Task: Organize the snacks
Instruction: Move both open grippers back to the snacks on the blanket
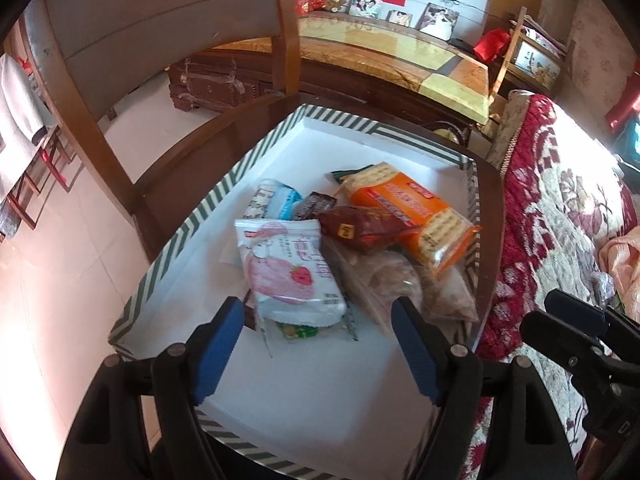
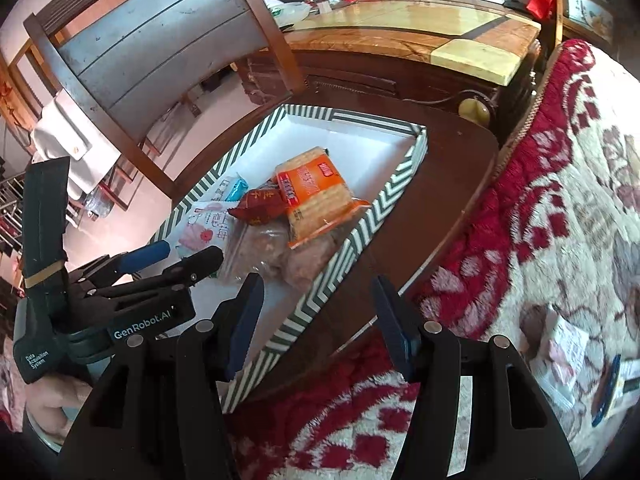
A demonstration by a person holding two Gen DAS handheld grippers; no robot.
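Both grippers empty with fingers spread: left gripper (image 1: 318,344) hangs over the striped tray (image 1: 192,216) holding piled snack packets (image 1: 360,232); right gripper (image 2: 318,320) should swing right toward the loose packets (image 2: 568,348) on the blanket (image 2: 560,200).

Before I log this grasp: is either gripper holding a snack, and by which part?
Nothing is held: left gripper and right gripper both stand open and empty.

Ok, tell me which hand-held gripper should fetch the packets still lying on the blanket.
Right. The right hand-held gripper is open, empty, nearest the blanket's packets; the left hand-held gripper hangs over the striped box.
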